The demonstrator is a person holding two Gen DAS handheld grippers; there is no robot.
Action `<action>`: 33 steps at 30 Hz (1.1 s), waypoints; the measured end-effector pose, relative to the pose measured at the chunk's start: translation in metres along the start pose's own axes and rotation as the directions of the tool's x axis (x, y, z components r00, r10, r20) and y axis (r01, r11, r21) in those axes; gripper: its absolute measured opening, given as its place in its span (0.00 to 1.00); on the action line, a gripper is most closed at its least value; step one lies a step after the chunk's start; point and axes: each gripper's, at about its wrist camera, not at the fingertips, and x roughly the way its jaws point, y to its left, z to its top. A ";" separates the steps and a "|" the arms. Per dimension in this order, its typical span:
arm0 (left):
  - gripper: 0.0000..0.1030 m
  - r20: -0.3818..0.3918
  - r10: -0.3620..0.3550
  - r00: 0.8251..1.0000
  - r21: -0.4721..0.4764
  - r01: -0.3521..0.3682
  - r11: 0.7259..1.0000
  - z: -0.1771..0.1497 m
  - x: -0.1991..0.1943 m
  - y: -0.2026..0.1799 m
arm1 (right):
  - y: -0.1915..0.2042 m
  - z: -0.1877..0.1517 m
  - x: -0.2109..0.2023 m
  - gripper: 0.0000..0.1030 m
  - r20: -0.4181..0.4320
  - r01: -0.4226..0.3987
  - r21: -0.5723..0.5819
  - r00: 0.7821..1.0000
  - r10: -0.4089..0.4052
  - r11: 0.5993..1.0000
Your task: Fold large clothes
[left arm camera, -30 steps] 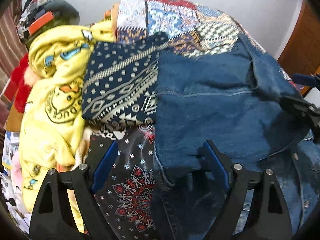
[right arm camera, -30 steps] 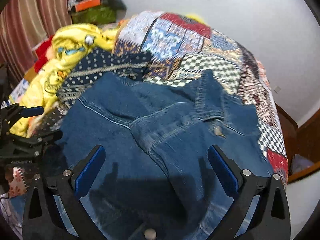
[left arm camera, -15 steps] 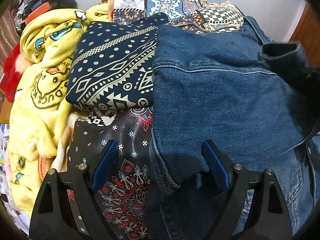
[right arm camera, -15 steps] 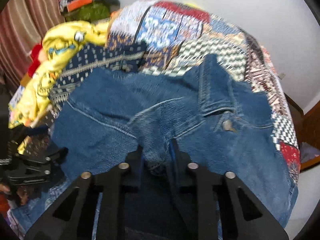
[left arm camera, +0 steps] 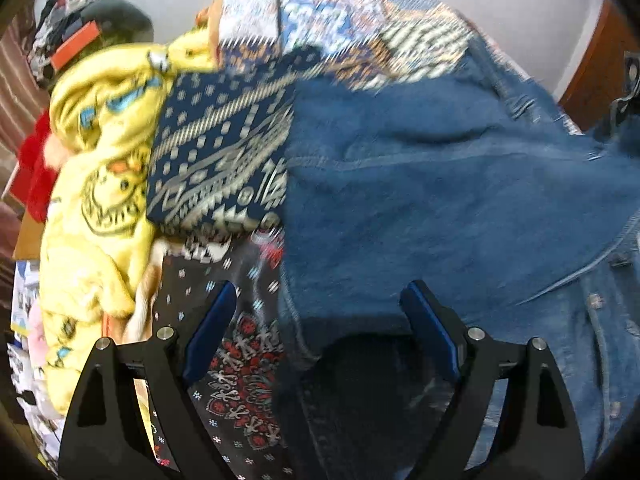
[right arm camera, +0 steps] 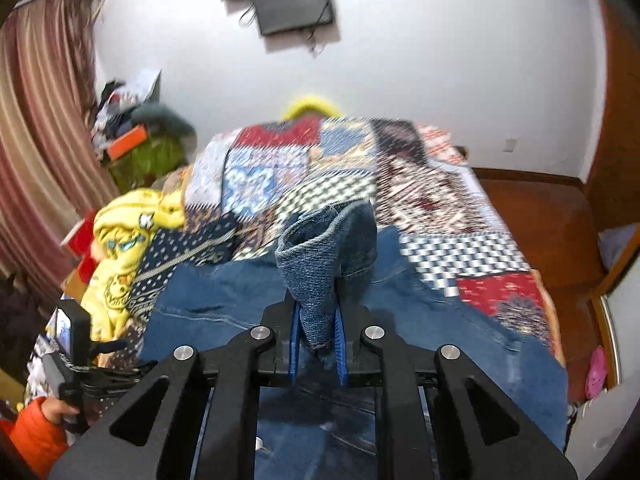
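Right wrist view shows the right gripper (right arm camera: 317, 334) pinched tight on a lifted fold of the blue denim jacket (right arm camera: 420, 300), which lies spread on the patchwork bed (right arm camera: 460, 248). Left gripper (left arm camera: 320, 320) hangs wide open over the jacket (left arm camera: 440, 184), gripping nothing.

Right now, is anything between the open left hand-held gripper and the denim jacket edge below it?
Nothing visible does. The left hand-held gripper stands open straight over the denim jacket edge. The folded navy patterned cloth lies off to the side, clear of its fingers.
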 end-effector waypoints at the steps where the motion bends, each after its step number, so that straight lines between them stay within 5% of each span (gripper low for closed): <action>1: 0.84 0.016 -0.001 1.000 0.012 0.001 1.000 0.003 -0.006 -0.006 | -0.007 -0.006 -0.002 0.12 -0.006 -0.006 0.013 1.000 0.006 1.000; 12: 0.84 -0.034 -0.029 0.999 0.131 0.033 0.991 -0.007 -0.002 -0.060 | -0.079 -0.095 0.037 0.12 -0.213 0.006 0.267 0.976 0.053 0.964; 20: 0.84 -0.070 -0.047 0.996 0.087 0.053 0.995 -0.017 0.004 -0.055 | -0.088 -0.119 0.041 0.16 -0.277 0.030 0.275 0.959 0.050 0.961; 25: 0.84 -0.057 -0.016 0.998 0.135 0.024 0.991 -0.020 -0.009 -0.062 | -0.093 -0.119 0.027 0.42 -0.282 0.075 0.257 0.959 0.001 0.964; 33: 0.84 0.076 -0.074 0.994 0.170 0.060 0.984 0.011 -0.059 -0.088 | -0.130 -0.111 -0.027 0.65 -0.188 0.152 0.321 0.978 -0.095 0.935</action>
